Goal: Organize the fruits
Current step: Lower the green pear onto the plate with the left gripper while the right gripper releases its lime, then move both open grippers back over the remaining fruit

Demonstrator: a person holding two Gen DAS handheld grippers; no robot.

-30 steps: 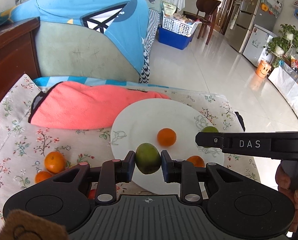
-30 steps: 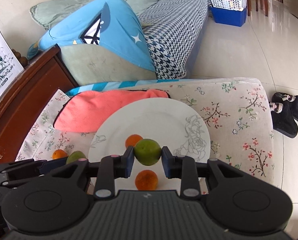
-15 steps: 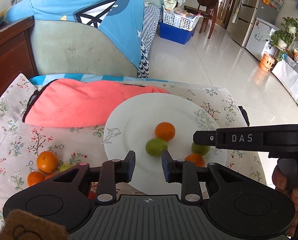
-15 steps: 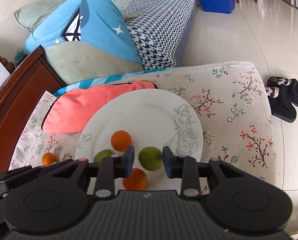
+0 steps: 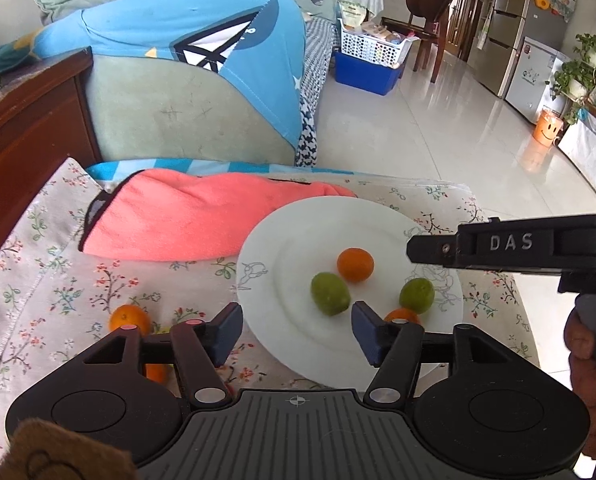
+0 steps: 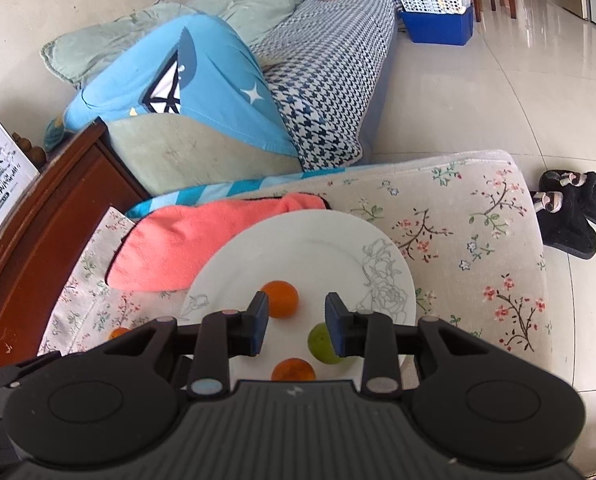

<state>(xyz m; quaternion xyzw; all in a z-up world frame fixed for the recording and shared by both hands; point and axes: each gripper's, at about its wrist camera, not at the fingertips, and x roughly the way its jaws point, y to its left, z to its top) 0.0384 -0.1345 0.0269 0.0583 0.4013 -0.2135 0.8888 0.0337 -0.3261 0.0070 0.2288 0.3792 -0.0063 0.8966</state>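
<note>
Both wrist cameras look forward and down along their gripper fingers, close above the round white plate (image 5: 298, 236) (image 6: 306, 240). Both views share the plate, the coral-pink folded towel (image 5: 186, 220) (image 6: 194, 240) and the sofa behind.

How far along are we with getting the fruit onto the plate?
Done: four fruits sit on the white plate, two green and two orange. In hand: nothing; the left gripper and right gripper are both open and empty. Left: at least two oranges lie on the floral cloth beside the plate.
</note>
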